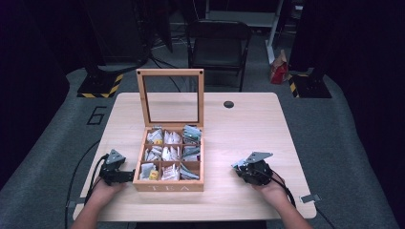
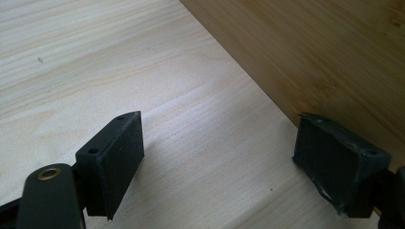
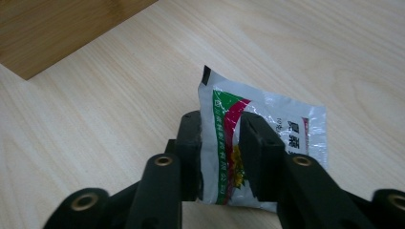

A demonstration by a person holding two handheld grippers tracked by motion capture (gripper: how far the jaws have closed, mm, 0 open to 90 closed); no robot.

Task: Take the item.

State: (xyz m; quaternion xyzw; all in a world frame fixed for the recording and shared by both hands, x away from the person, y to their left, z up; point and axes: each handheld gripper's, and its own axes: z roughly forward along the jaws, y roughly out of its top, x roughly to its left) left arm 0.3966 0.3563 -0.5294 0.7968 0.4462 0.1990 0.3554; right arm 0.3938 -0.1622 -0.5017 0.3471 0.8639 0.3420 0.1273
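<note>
Sachet (image 3: 267, 138) sits pinched in your right claw (image 3: 220, 143), just above the desk (image 1: 248, 129), right of the tea box (image 1: 168, 186). Keep the squeeze steady, carry it level over a compartment, then release low. Left claw (image 2: 217, 152) gapes with nothing in it beside the box wall; brace there.

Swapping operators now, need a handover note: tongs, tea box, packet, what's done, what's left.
Left tongs: open, empty, low over the table beside the tea box, left side.
Right tongs: shut on a silver tea packet with green and red print, just above the table, right of the box.
Box: lid upright, compartments hold sachets.
Done: one packet gripped, outside the box.
Left: probably to place the packet; which way it is headed can't be told.
</note>
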